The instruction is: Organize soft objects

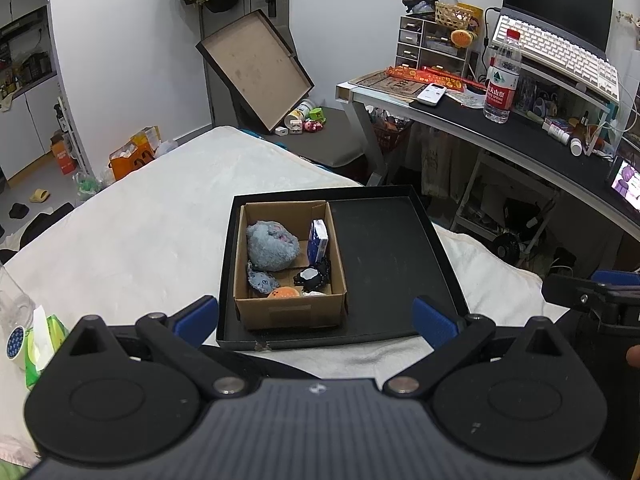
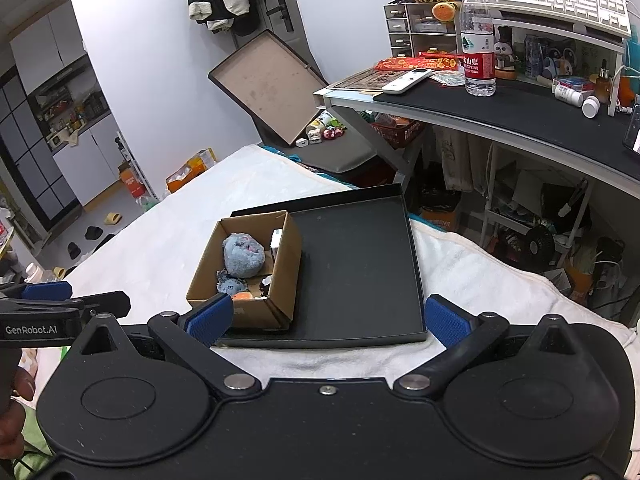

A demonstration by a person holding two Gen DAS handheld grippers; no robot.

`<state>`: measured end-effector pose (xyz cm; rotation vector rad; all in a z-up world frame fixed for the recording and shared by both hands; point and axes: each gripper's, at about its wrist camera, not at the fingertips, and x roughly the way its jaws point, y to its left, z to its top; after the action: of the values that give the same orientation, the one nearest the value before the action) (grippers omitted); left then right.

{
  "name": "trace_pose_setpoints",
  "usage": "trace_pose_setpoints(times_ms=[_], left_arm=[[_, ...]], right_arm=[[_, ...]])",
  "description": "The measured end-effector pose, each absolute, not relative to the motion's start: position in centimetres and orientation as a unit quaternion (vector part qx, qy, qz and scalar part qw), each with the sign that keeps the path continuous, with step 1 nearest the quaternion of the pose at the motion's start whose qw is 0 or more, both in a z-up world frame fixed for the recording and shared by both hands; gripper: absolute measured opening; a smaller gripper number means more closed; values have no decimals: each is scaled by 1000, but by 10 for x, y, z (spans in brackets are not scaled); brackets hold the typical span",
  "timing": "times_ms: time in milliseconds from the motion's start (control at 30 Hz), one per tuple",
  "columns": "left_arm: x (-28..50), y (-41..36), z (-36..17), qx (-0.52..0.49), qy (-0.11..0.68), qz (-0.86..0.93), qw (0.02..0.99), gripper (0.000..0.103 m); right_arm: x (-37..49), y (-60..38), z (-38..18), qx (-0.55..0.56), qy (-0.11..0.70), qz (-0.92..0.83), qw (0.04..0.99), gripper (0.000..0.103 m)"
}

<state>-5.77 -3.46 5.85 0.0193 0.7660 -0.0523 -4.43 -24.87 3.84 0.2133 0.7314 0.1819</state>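
- Both our left gripper and right gripper hover with jaws spread, pinching nothing.
- The grey plush lies in the cardboard box, at the black tray's left side on the bed.
- We judge the left gripper nearer; the box sits straight ahead.

A cardboard box of plush toys fills the left half of a black tray on the bed; the left gripper hovers near, jaws wide apart.

I see a fuzzy blue plush toy in a plain brown cardboard box, a matt black tray, a nappy white blanket, and textured blue gripper pads.
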Motion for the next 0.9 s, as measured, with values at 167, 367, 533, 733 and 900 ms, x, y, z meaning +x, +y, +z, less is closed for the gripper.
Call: trace_pose_setpoints(times_ms=[167,367,533,733,900], left_arm=[[-58,-36,55,7,376,-26,926,102],[-57,-35,54,6,377,-26,926,102],[-56,-31,53,3,379,-26,925,102],[-56,-31,53,3,378,-27,925,102],[-56,-30,53,3,378,-27,925,102]], right_arm=[[-44,-248,38,103,358,90,924,103],[-44,-246,38,99,360,92,923,103],[-44,-243,39,95,360,92,923,103],[-44,-242,40,93,359,93,924,103],[-44,-240,40,90,359,93,924,103]])
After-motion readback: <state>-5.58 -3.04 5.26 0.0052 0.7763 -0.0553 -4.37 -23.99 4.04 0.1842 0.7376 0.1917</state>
